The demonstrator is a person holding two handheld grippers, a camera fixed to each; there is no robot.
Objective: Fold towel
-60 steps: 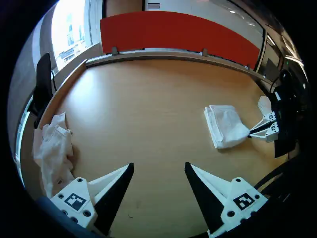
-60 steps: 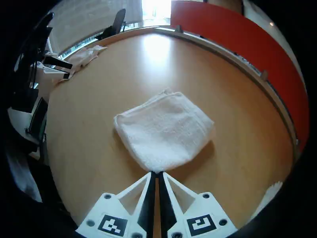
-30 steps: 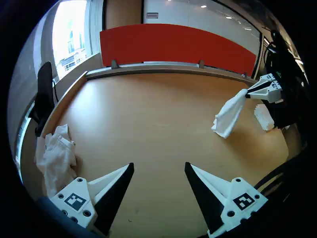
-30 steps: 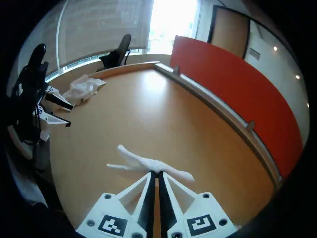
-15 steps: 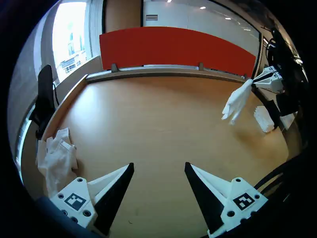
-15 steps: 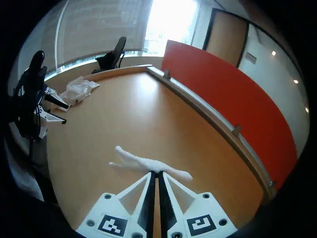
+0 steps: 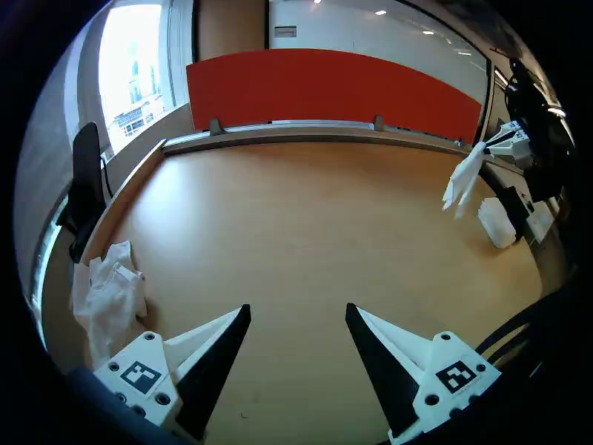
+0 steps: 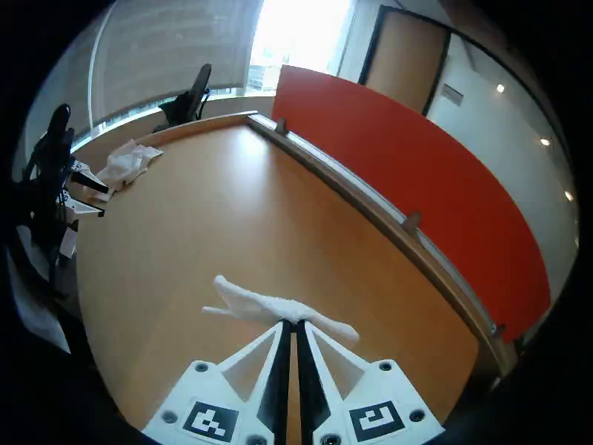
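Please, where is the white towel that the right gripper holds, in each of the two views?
Left gripper view: the towel hangs at the far right, below the right gripper.
Right gripper view: the towel lies low in the middle, pinched at the tips of the right gripper.
Shared landmark: the long red panel.

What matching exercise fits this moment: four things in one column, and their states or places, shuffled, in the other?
Things:
1. hanging towel
2. crumpled cloths
3. left gripper
4. partition

States or places:
A. red, upright along the far edge of the table
B. open, holding nothing
C. pinched by the shut right gripper
D. heaped on the table, near its edge

Pairs: 1-C; 2-D; 3-B; 4-A
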